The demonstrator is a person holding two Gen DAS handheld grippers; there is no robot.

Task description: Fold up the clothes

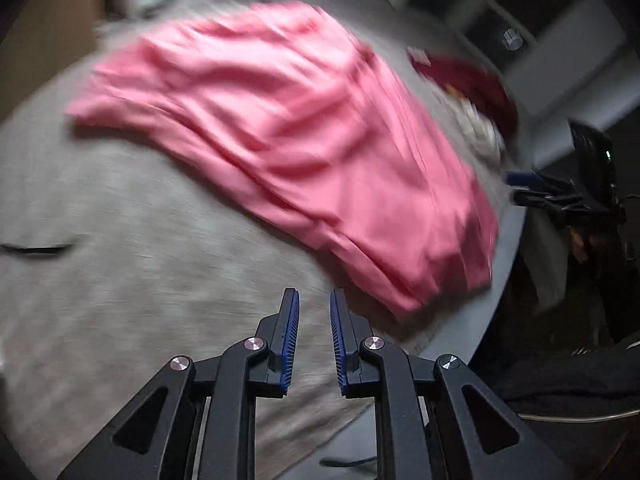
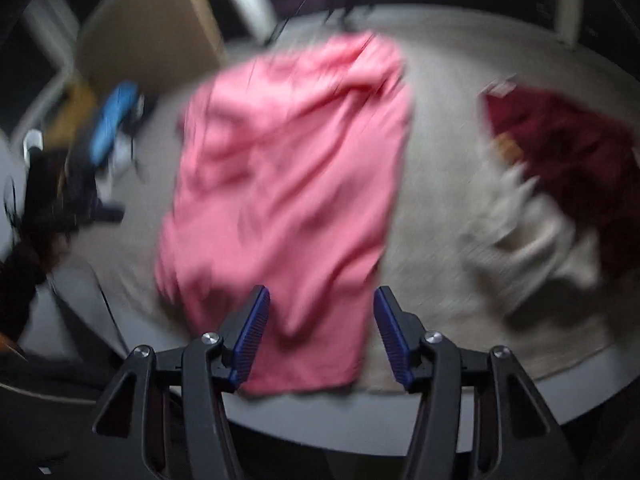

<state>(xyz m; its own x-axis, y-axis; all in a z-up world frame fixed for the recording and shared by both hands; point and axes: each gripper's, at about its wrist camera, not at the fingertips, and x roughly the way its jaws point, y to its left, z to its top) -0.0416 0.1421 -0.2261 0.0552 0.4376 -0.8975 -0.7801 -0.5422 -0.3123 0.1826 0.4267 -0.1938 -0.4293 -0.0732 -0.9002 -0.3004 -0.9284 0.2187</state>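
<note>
Grey cloth (image 1: 120,288) over a round desk (image 1: 500,280). Left view: pink garment (image 1: 288,140) lying lengthwise from upper left to lower right; left fingers (image 1: 314,300) slightly apart, empty. Right view: pink garment (image 2: 288,184) running near edge to far; right fingers (image 2: 322,300) open, empty, over its near end.

The pink garment (image 2: 288,184) is soft matt cloth, creased in loose folds; the cover (image 1: 120,280) beneath it looks a coarse, matt beige-grey weave; the table rim (image 2: 360,412) is smooth and matt grey; the maroon garment (image 2: 576,160) is matt cloth, the cream one (image 2: 532,240) beside it thicker and ribbed; the left gripper (image 1: 314,300) and right gripper (image 2: 322,296) are matt black plastic with bright metal pins and ridged blue pads (image 2: 250,336).
</note>
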